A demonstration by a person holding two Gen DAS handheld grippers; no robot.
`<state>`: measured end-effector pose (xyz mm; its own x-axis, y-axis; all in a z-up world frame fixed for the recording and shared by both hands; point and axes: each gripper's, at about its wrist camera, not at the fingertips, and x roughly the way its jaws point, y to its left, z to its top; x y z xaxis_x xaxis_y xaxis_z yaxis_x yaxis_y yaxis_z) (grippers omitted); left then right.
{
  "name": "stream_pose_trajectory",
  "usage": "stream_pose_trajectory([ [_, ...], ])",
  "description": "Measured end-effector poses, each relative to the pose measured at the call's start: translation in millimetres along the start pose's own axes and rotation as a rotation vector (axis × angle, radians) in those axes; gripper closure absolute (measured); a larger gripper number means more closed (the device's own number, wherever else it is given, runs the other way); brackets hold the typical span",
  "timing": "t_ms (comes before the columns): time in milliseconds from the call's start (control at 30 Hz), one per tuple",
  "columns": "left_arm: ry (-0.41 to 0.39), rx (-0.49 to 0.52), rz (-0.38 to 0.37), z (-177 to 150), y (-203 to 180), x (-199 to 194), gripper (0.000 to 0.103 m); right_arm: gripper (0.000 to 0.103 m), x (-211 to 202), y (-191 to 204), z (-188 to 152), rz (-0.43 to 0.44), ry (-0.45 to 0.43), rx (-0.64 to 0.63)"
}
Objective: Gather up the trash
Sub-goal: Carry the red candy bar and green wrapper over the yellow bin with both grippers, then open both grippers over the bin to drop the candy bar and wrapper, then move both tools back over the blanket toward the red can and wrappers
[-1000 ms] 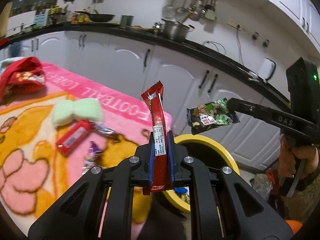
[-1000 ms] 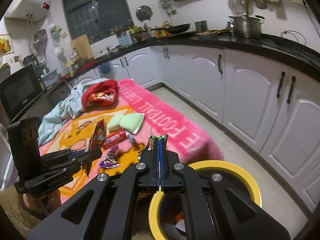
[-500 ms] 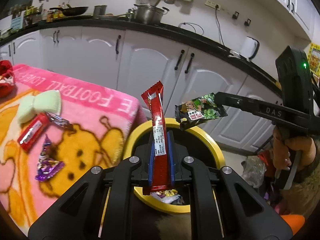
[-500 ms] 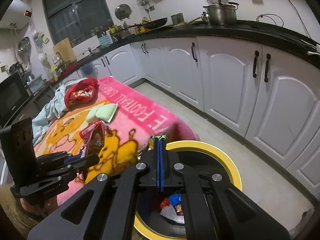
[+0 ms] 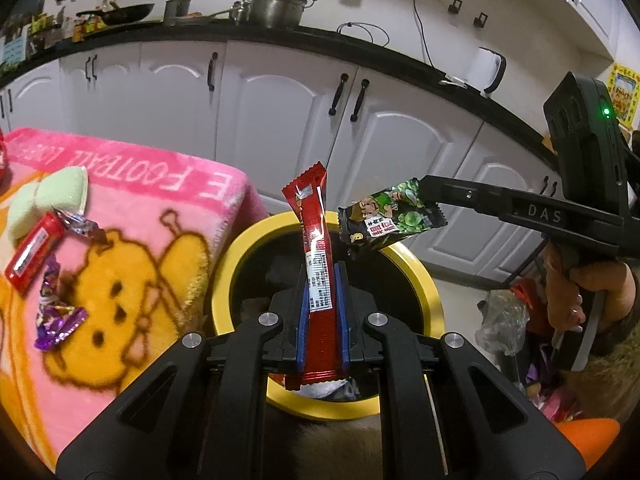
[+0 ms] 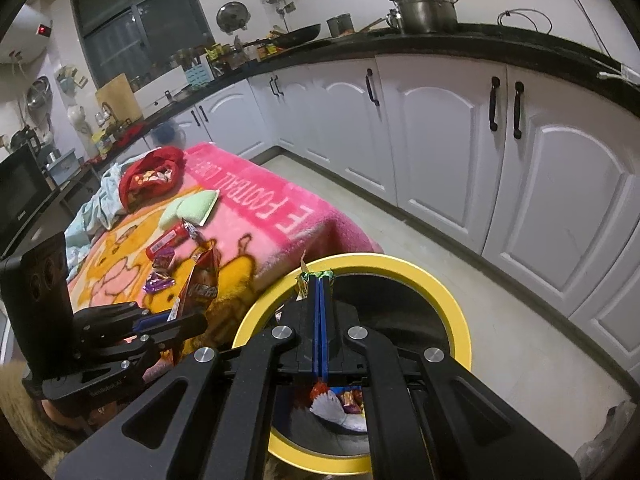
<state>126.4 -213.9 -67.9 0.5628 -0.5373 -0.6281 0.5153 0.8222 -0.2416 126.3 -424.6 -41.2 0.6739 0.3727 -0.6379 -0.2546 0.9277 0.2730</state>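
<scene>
While both tools (image 5: 322,280) (image 6: 320,280) pinch wrappers (image 5: 316,240) (image 5: 390,218), the yellow-rimmed bin (image 6: 448,300) holds crumpled trash (image 6: 340,404).

The left gripper (image 5: 322,280) is pinching a red wrapper (image 5: 316,256) upright above the yellow-rimmed bin (image 5: 430,292). Beside it, the right gripper (image 5: 420,192) is holding a green packet (image 5: 390,218) over the rim. Candy wrappers (image 5: 52,312) are lying on the pink blanket (image 5: 168,196).

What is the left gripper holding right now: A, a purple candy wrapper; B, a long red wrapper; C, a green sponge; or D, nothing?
B: the left gripper is shut on a long red wrapper standing upright between its jaws, above the yellow-rimmed bin.
</scene>
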Motion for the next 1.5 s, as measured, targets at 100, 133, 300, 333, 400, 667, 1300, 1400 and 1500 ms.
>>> stream_pose_trajectory([
  [100,0.009,0.000,-0.004,-1.8,-1.2,3.8,0.096,0.102,2.7,-2.7,-3.6,-0.004,0.016,-0.002],
  [133,0.013,-0.001,-0.009,-2.5,-1.4,5.1,0.096,0.102,3.6,-3.7,-4.6,-0.005,0.020,-0.001],
  [300,0.030,-0.005,-0.018,-5.1,-0.5,13.9,0.095,0.102,8.9,-11.7,-9.5,0.000,0.043,0.024],
  [333,0.035,-0.007,-0.018,-6.0,0.3,16.2,0.095,0.102,9.9,-13.8,-10.5,0.000,0.046,0.032],
  [400,0.042,-0.012,-0.019,-7.1,1.9,19.2,0.095,0.102,12.0,-16.8,-12.0,0.002,0.052,0.038],
  [667,0.057,-0.026,-0.026,-11.7,4.2,27.2,0.094,0.102,20.3,-22.9,-16.9,0.009,0.078,0.060],
  [1300,-0.006,-0.127,0.088,-20.3,49.1,-12.4,0.014,0.061,16.9,-21.9,-13.9,0.005,0.055,0.093],
  [1400,-0.029,-0.129,0.102,-18.2,52.9,-21.0,0.011,0.059,16.6,-14.2,-11.9,0.017,0.054,0.075],
  [1500,-0.051,-0.136,0.109,-16.4,55.7,-28.5,0.011,0.057,16.0,-6.0,-9.5,0.027,0.048,0.057],
])
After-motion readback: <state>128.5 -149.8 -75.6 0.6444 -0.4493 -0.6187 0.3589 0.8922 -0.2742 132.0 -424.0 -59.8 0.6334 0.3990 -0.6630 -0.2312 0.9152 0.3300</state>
